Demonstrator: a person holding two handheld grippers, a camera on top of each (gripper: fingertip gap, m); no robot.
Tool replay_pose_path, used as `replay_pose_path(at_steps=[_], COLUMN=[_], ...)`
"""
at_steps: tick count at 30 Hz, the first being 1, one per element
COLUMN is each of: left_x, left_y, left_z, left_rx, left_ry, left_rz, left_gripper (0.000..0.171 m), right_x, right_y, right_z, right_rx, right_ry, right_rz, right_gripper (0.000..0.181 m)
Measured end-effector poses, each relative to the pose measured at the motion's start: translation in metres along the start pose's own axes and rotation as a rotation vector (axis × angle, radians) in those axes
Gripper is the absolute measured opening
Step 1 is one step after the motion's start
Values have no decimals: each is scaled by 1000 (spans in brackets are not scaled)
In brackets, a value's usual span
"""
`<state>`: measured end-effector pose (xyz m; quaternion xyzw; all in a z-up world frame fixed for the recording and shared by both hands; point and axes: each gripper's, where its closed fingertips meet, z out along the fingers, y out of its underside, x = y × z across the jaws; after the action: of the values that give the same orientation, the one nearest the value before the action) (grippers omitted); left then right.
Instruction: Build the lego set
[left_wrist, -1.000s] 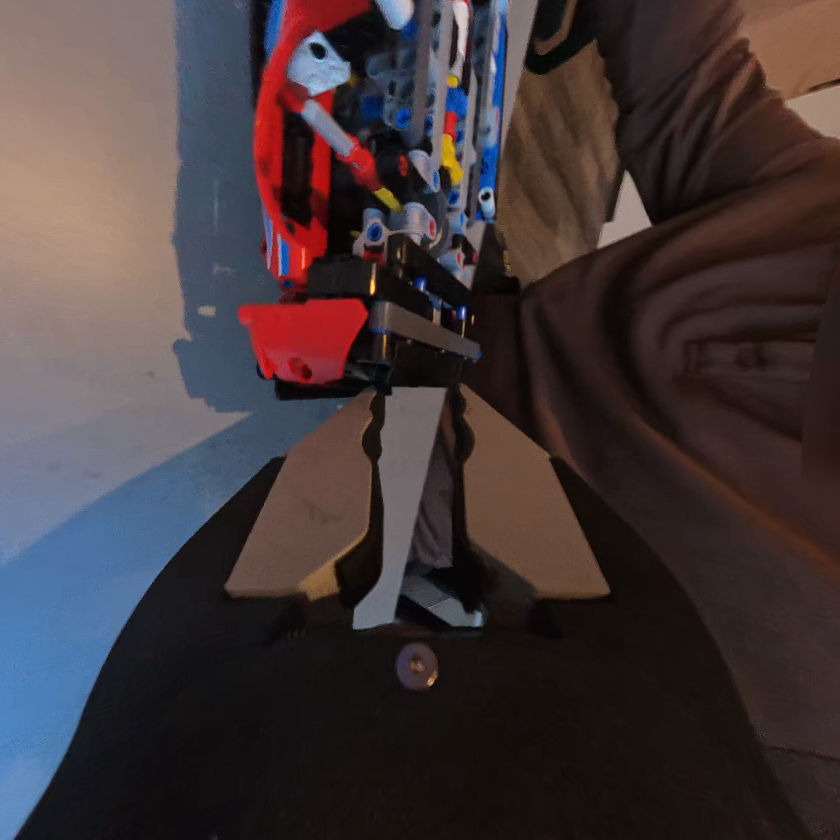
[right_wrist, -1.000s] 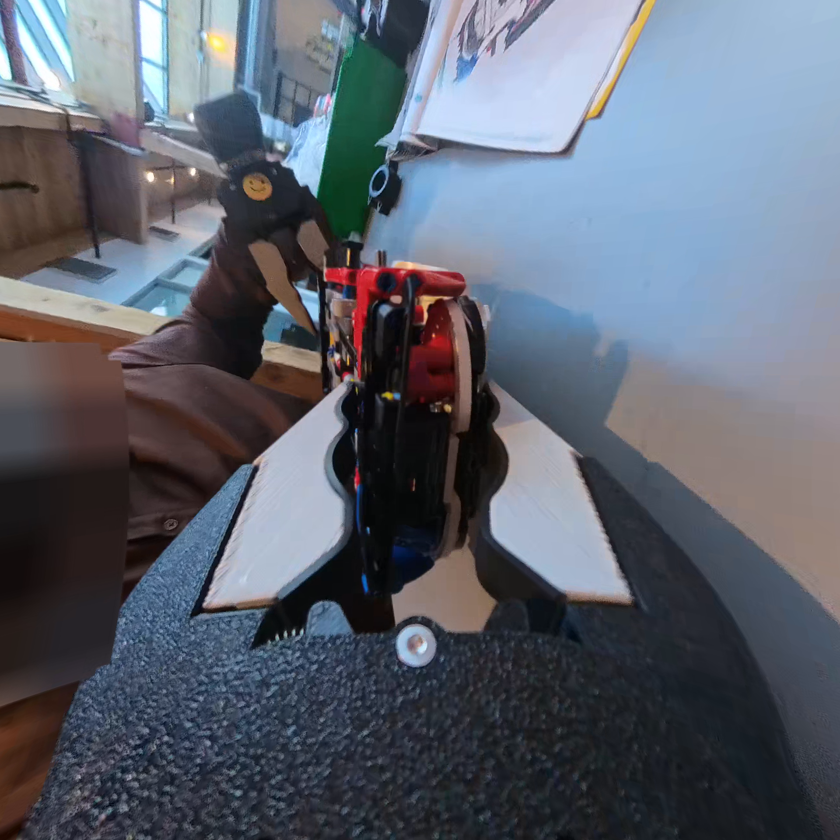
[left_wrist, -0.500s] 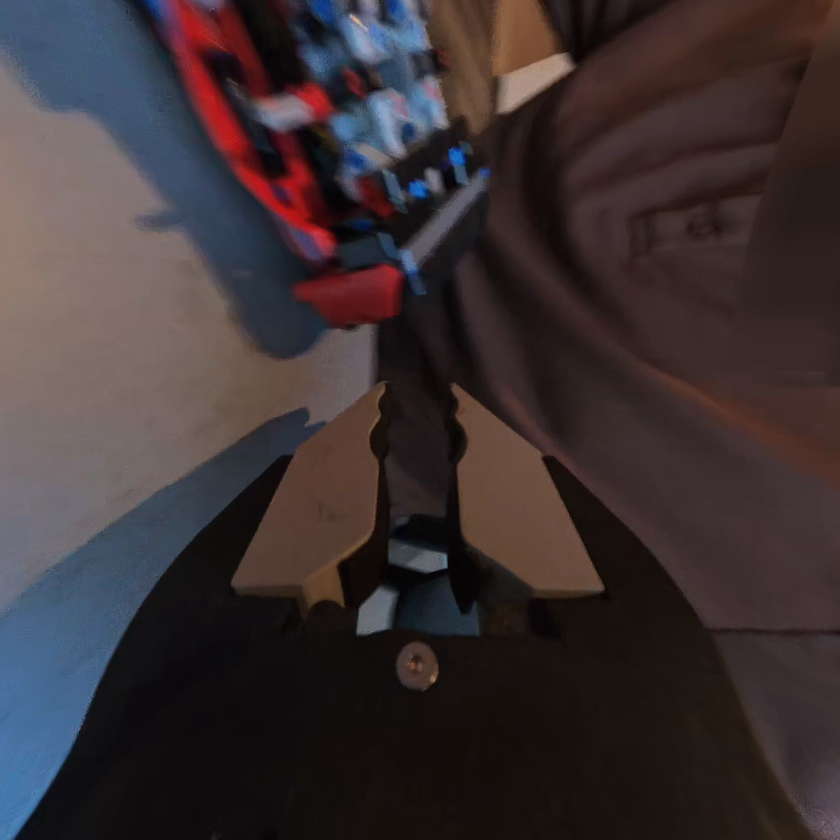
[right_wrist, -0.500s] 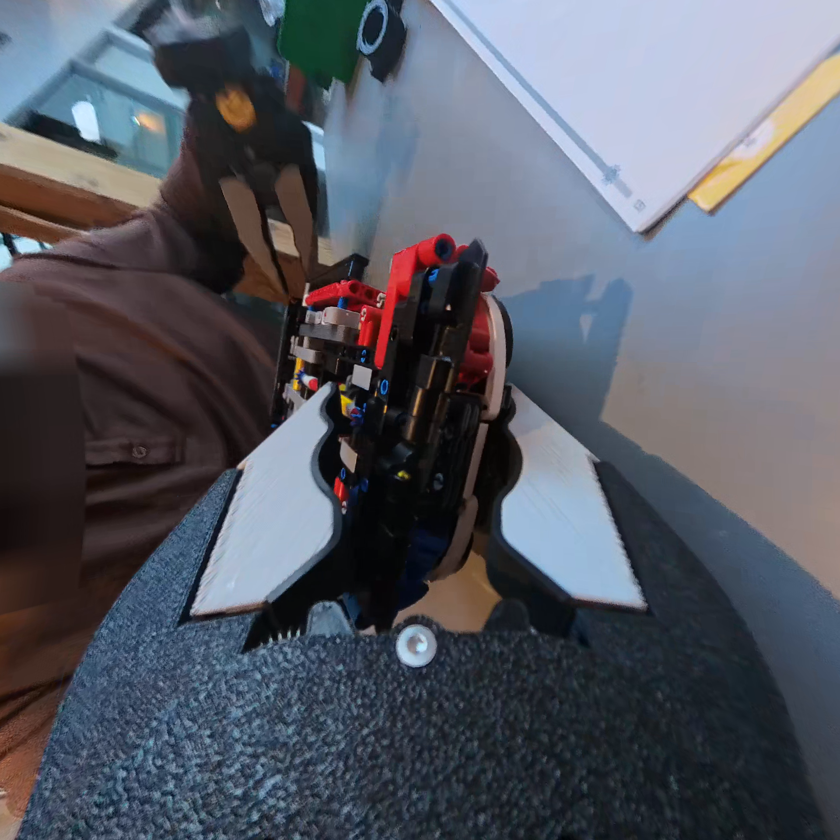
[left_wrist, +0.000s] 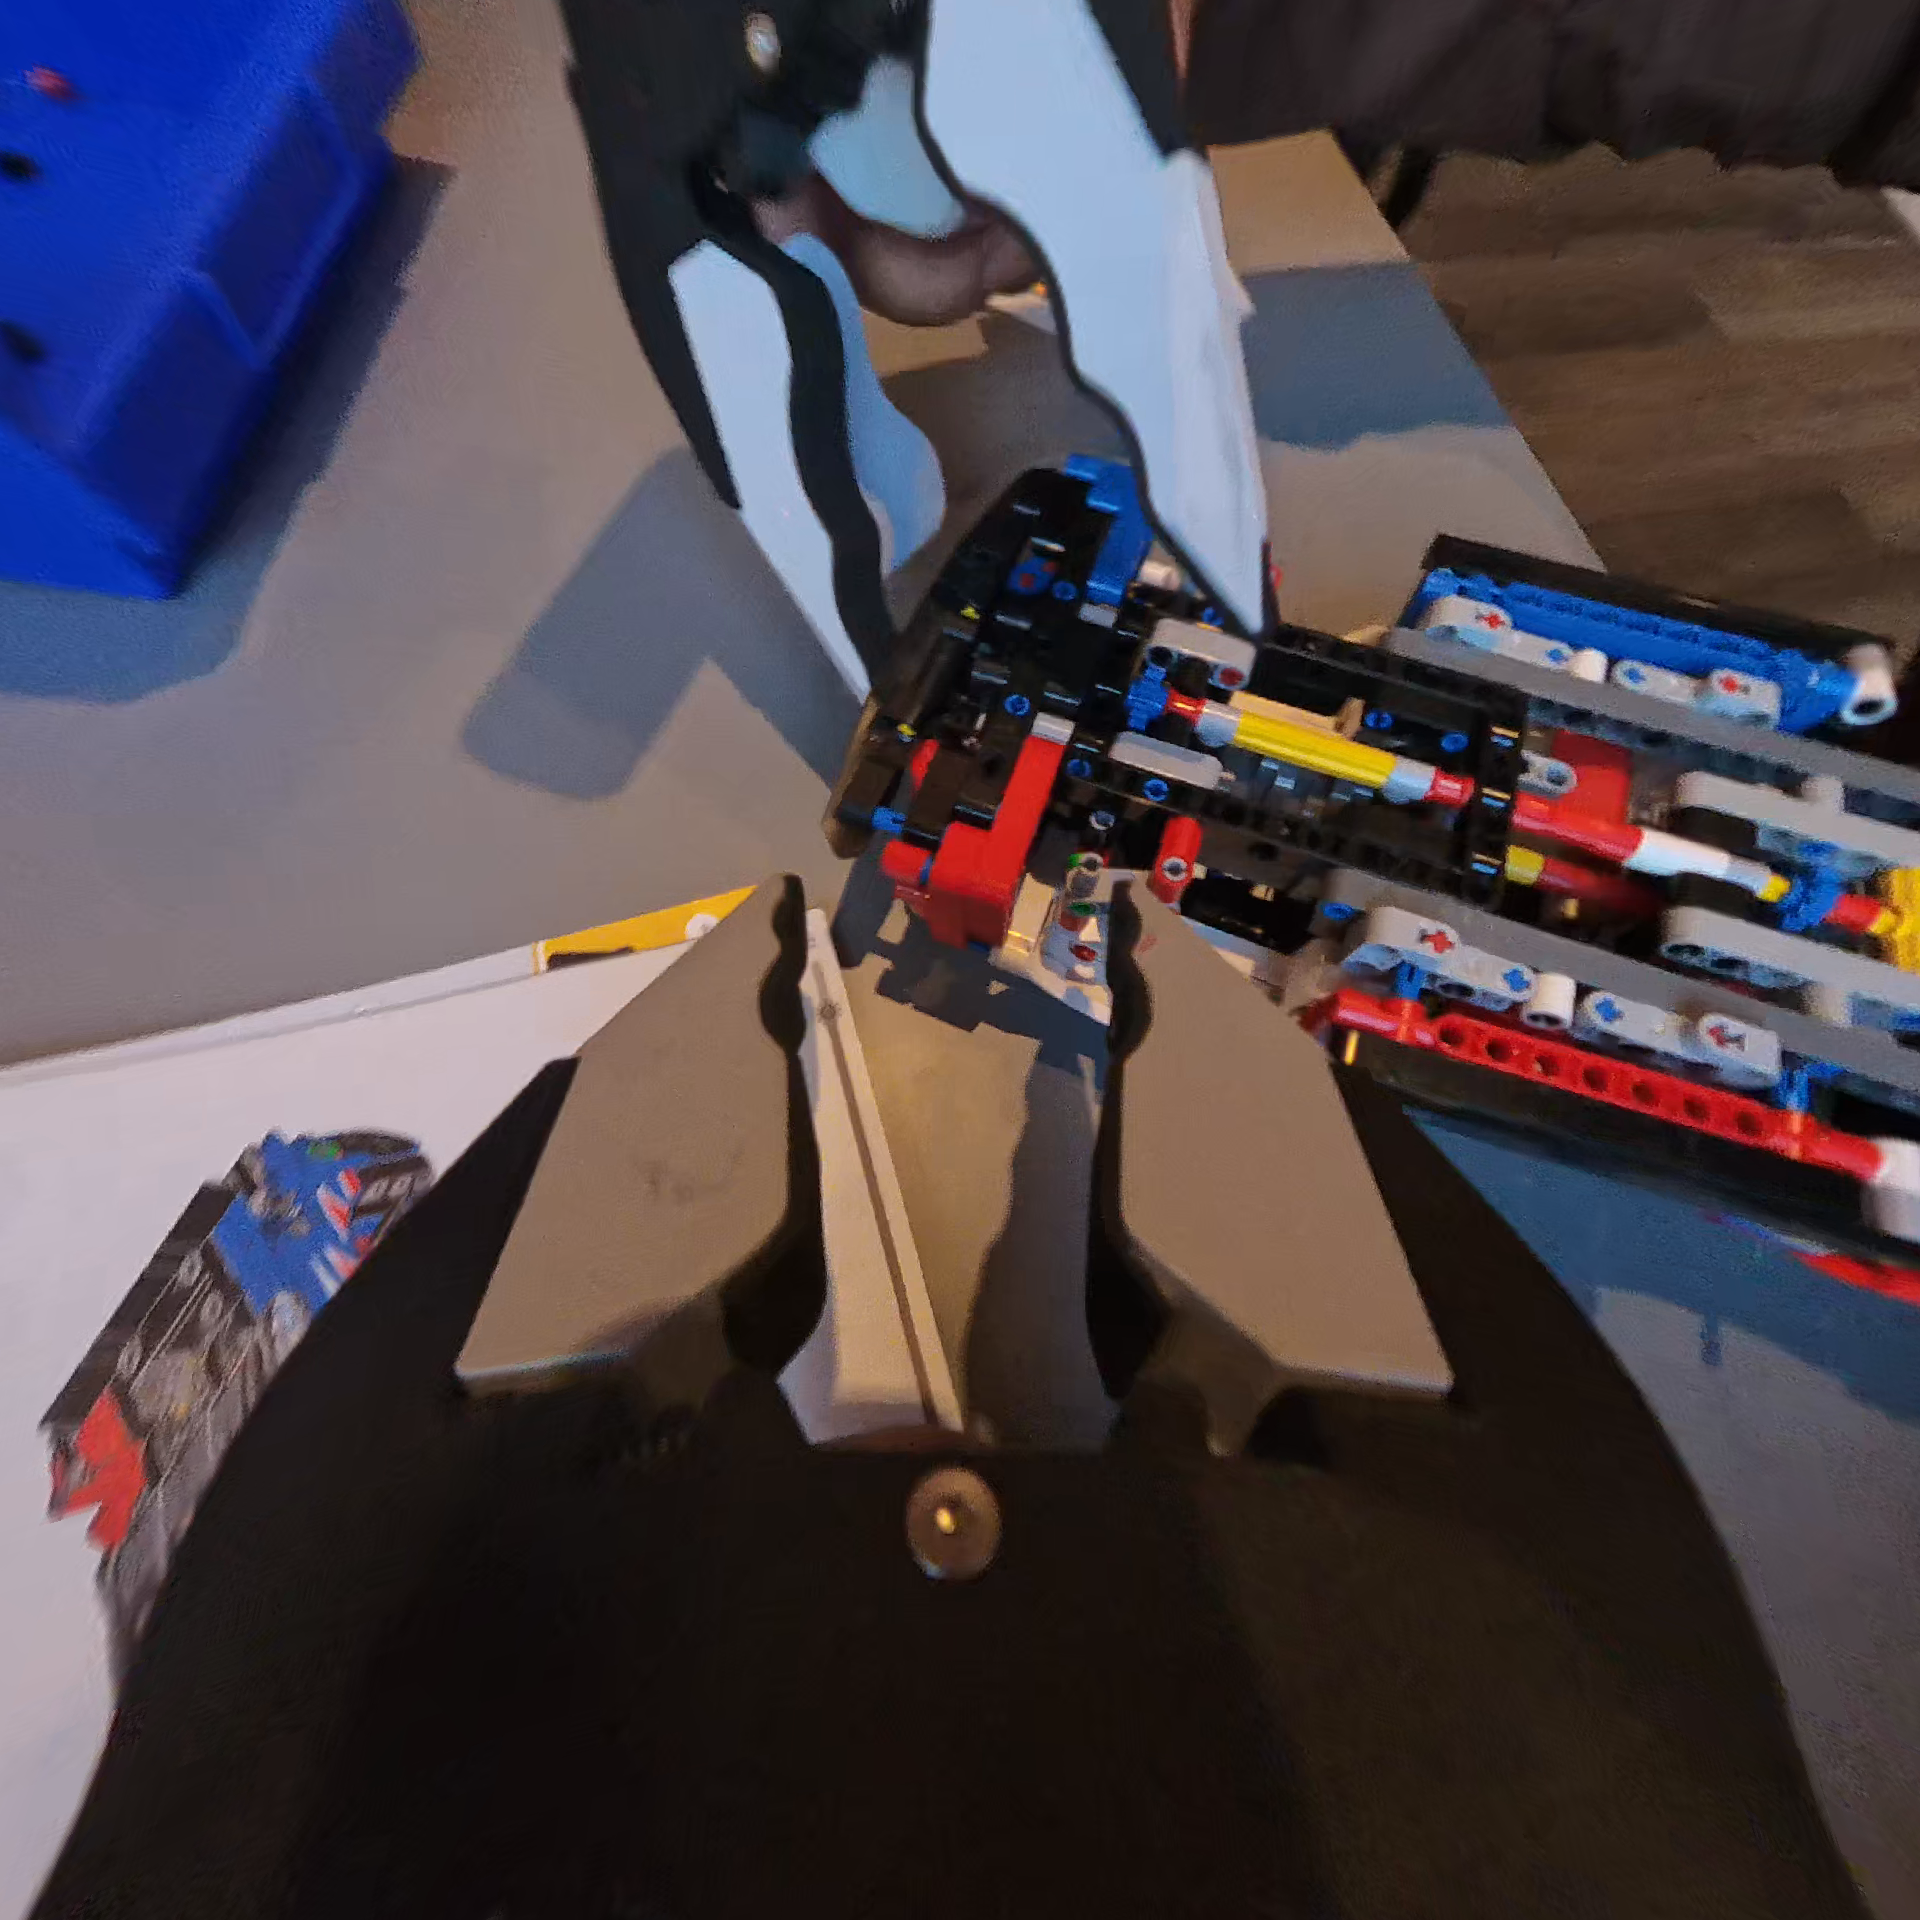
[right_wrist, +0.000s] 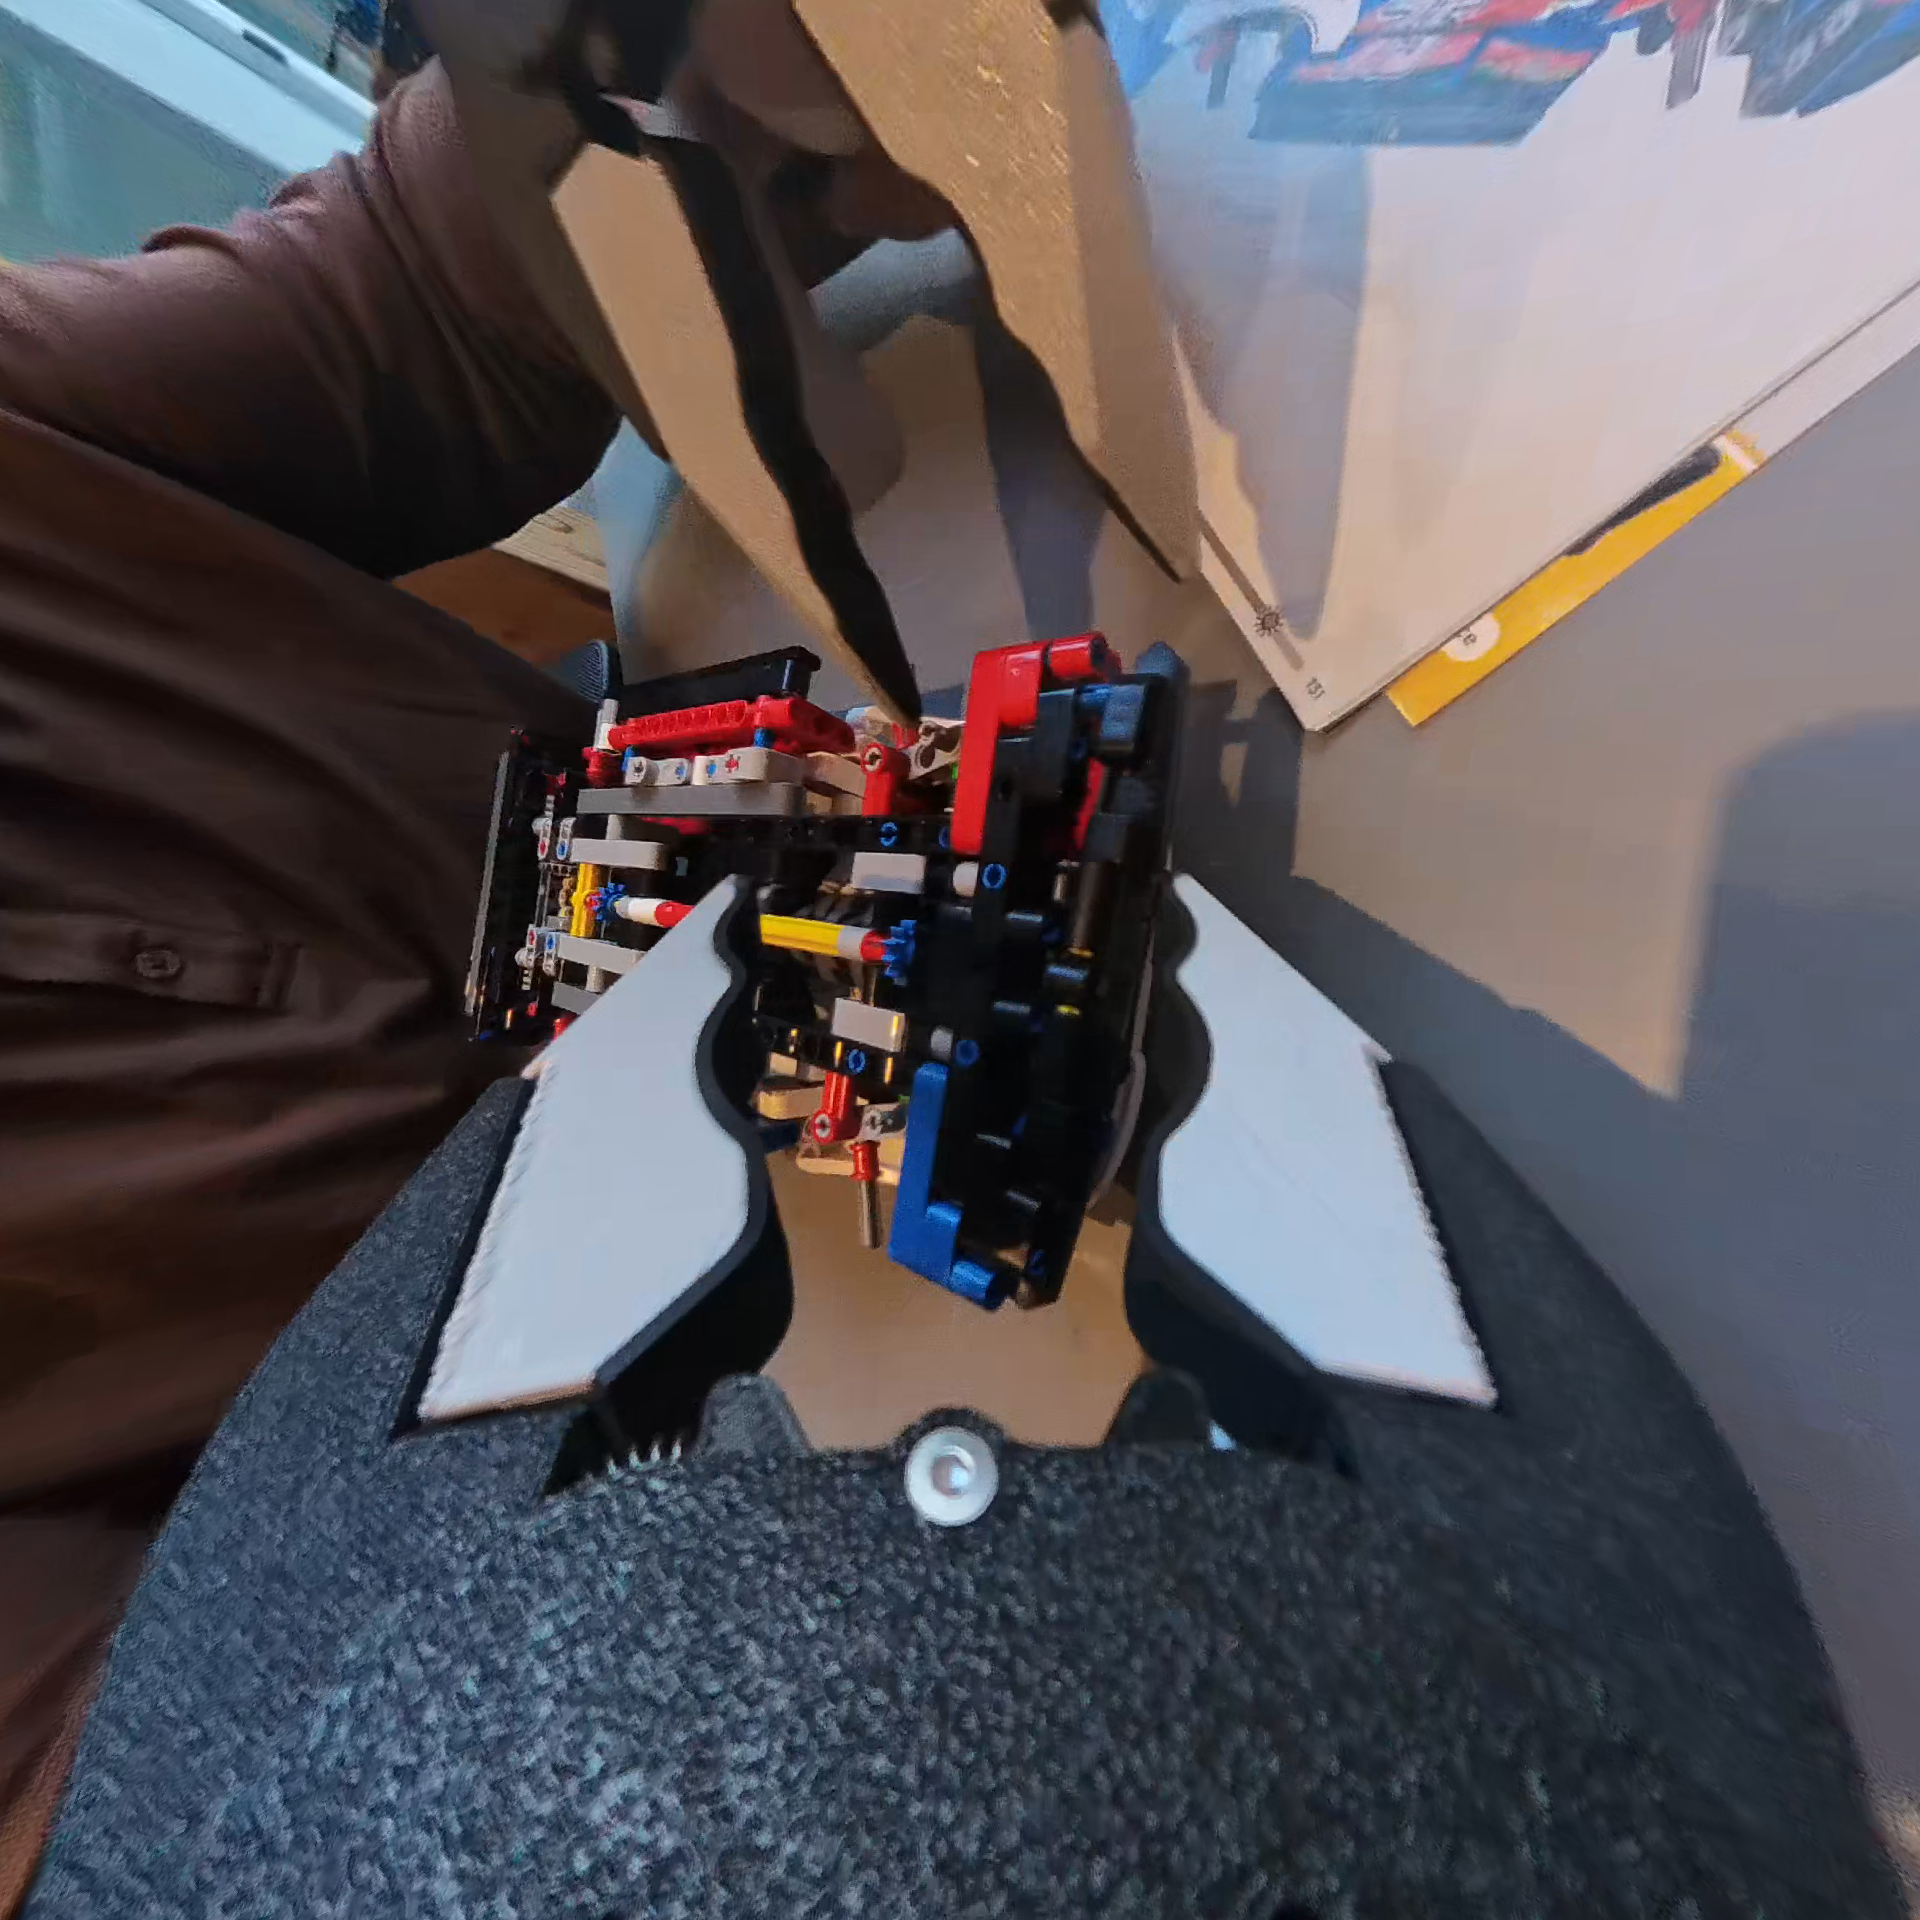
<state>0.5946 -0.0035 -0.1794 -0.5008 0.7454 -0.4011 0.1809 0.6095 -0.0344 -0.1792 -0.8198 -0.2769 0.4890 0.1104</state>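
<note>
Gripping the black end of the long lego model (right_wrist: 935, 935) between its two fingers, right gripper (right_wrist: 951, 997); left gripper (left_wrist: 951, 935) spread and empty, tips beside the model's red corner; instruction booklet (left_wrist: 260, 1122) on grey table (left_wrist: 312, 779).

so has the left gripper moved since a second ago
Yes. In the right wrist view the left gripper has closed in from behind the lego model to its top edge.
</note>
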Motion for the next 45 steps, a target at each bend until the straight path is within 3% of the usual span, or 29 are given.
replay_pose_path(at_steps=[9,14,21,29,35,39,43,45], left_x=[-11,-1,-2,-1,-2,2,-7,-4], left_y=[-2,0,7,10,21,26,28,28], left_z=[1,6,14,9,-2,-7,-4,-4], left_rx=[14,-5,-16,12,-2,24,22,26], left_ry=[141,225,193,58,26,26,-10,16], left_rz=[108,137,109,51,8,-9,-46,-44], left_gripper=[45,48,43,42,40,30,54,50], right_x=[8,16,24,21,20,19,18,18], right_y=[-11,-14,-23,-33,-37,-39,-42,-43], right_z=[8,19,15,22,29,31,35,35], right_rx=[15,-30,-41,-112,-90,-75,-75,-81], right_ry=[10,159,368,545,512,488,475,481], right_rz=[-66,-151,-236,-482,-527,-548,-570,-587], right_gripper=[58,58,53,44,43,43,43,42])
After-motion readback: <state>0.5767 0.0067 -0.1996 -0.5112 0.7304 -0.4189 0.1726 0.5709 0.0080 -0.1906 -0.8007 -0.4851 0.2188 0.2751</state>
